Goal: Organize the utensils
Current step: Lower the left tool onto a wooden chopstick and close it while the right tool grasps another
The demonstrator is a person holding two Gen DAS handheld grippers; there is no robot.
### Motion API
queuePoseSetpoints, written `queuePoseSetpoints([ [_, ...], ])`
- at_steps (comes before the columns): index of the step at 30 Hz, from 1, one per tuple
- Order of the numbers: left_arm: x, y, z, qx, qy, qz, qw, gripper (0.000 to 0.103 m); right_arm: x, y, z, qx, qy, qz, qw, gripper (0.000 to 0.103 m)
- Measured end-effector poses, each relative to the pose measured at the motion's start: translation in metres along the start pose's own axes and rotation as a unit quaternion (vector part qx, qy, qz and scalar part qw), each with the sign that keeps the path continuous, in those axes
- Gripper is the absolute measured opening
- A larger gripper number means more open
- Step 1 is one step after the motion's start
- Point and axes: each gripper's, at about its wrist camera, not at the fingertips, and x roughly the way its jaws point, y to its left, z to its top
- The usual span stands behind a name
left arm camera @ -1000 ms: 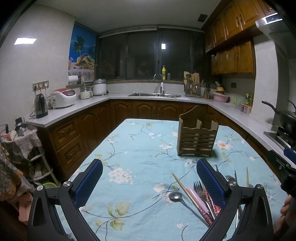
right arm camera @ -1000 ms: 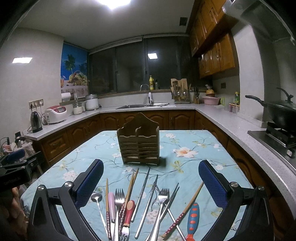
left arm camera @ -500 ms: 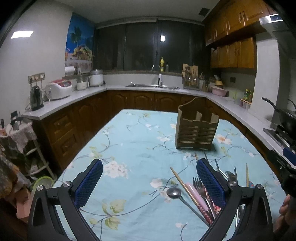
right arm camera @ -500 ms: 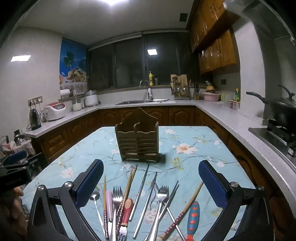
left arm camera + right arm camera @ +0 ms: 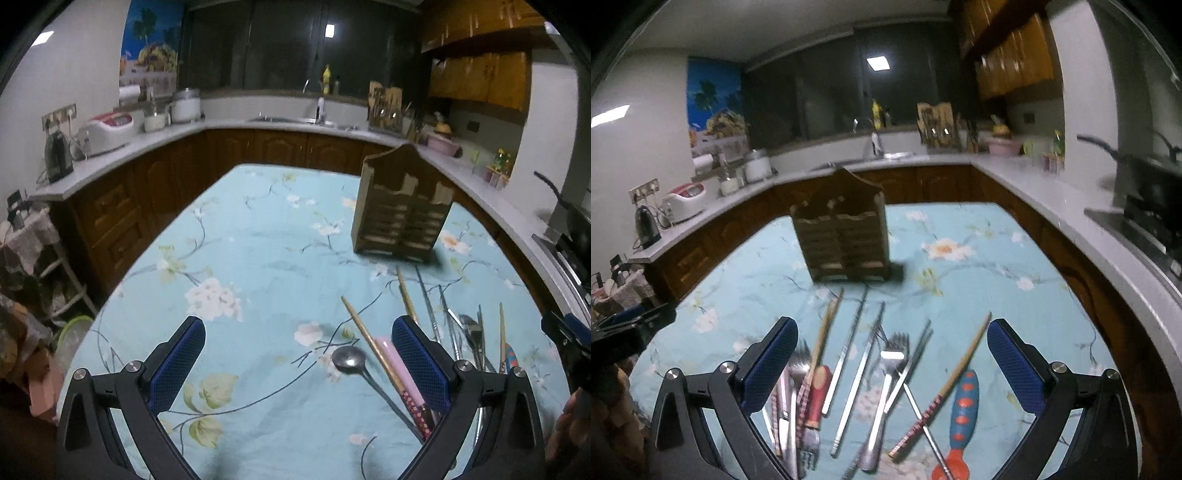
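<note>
A dim kitchen here: dark windows [image 5: 295, 44] along the far wall reflect a square ceiling light [image 5: 878, 63]. A pale countertop [image 5: 122, 147] wraps around over brown wooden cabinets [image 5: 110, 218], with a sink [image 5: 303, 120] under the windows. Upper cabinets [image 5: 476, 79] hang on the right, a tropical poster [image 5: 714, 107] on the left wall.

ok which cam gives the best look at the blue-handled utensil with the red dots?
Right wrist. The blue-handled utensil lies almost whole on the tablecloth, between the open right gripper fingers, handle and orange-red end visible. In the left wrist view only a sliver of it shows at the far right, past the other utensils.
</note>
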Motion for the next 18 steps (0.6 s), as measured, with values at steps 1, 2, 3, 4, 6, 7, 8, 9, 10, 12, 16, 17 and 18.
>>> queuePoseSetpoints([
  [1,0.005,0.001,0.003,-0.001,0.009,-0.002,1.0,0.102,0.005,-0.004,-0.001,0.006,0.01,-0.001,1.0,0.103],
  [2,0.008,0.001,0.005,-0.003,0.014,-0.004,0.9999,0.102,0.008,-0.008,-0.002,0.01,0.017,-0.003,1.0,0.103],
  [3,0.013,0.001,0.009,-0.004,0.021,-0.007,0.9997,0.102,0.012,-0.013,-0.003,0.014,0.023,-0.006,1.0,0.102],
  [4,0.018,0.001,0.012,-0.006,0.031,-0.009,0.9995,0.102,0.016,-0.017,-0.004,0.018,0.029,-0.008,0.999,0.102],
  [6,0.026,0.002,0.016,-0.008,0.043,-0.01,0.999,0.101,0.024,-0.026,-0.003,0.029,0.044,-0.013,0.999,0.102],
  [7,0.032,0.004,0.019,-0.012,0.049,-0.011,0.9986,0.101,0.027,-0.03,-0.003,0.034,0.049,-0.016,0.998,0.102],
  [8,0.037,0.004,0.021,-0.013,0.053,-0.012,0.9984,0.101,0.032,-0.035,-0.003,0.037,0.055,-0.021,0.998,0.102],
  [9,0.044,0.004,0.023,-0.013,0.059,-0.013,0.9981,0.101,0.035,-0.038,-0.002,0.038,0.061,-0.025,0.997,0.102],
  [10,0.051,0.003,0.027,-0.013,0.072,-0.014,0.9972,0.101,0.039,-0.041,-0.002,0.039,0.066,-0.027,0.997,0.102],
  [12,0.066,0.002,0.03,-0.011,0.082,-0.015,0.9965,0.101,0.048,-0.048,-0.001,0.044,0.079,-0.032,0.995,0.101],
  [16,0.096,-0.003,0.04,-0.003,0.112,-0.018,0.9936,0.094,0.068,-0.061,0.001,0.06,0.107,-0.039,0.992,0.096],
  [17,0.103,-0.006,0.042,0.002,0.119,-0.014,0.9928,0.093,0.072,-0.064,0.001,0.062,0.113,-0.042,0.991,0.093],
  [18,0.11,-0.009,0.045,0.007,0.125,-0.014,0.9921,0.089,0.077,-0.066,0.001,0.064,0.121,-0.043,0.99,0.089],
])
